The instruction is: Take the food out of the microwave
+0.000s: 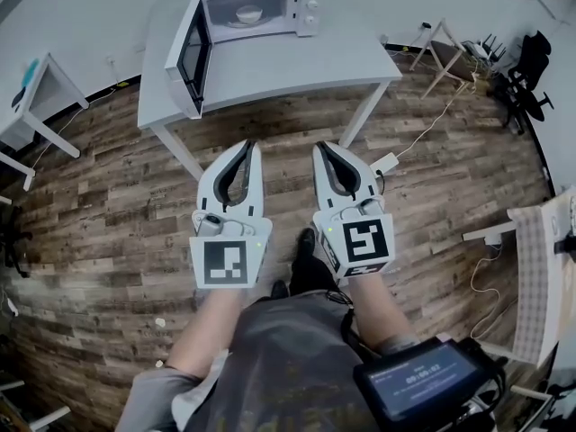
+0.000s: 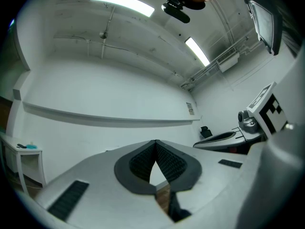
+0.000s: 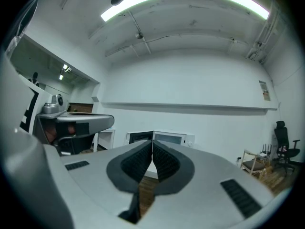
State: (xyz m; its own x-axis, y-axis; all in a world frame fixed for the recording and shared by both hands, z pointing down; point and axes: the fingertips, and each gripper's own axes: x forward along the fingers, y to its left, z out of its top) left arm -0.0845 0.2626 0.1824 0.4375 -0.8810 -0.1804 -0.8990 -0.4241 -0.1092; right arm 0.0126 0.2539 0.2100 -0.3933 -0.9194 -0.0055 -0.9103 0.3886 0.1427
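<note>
A white microwave (image 1: 256,12) stands on a white table (image 1: 297,66) ahead of me, its door (image 1: 189,57) swung open to the left. Inside it sits a white bowl (image 1: 248,13). The microwave (image 3: 167,138) also shows small and far off in the right gripper view, past the jaw tips. My left gripper (image 1: 250,144) and right gripper (image 1: 321,146) are held side by side over the wooden floor, short of the table's front edge. Both are shut, tips together, with nothing between them. The left gripper (image 2: 156,141) points at a bare white wall.
A small white side table (image 1: 40,93) stands at the left, and a wooden chair (image 1: 447,57) and a black office chair (image 1: 526,75) at the right. A white power strip and cable (image 1: 396,158) lie on the floor by the table's right leg.
</note>
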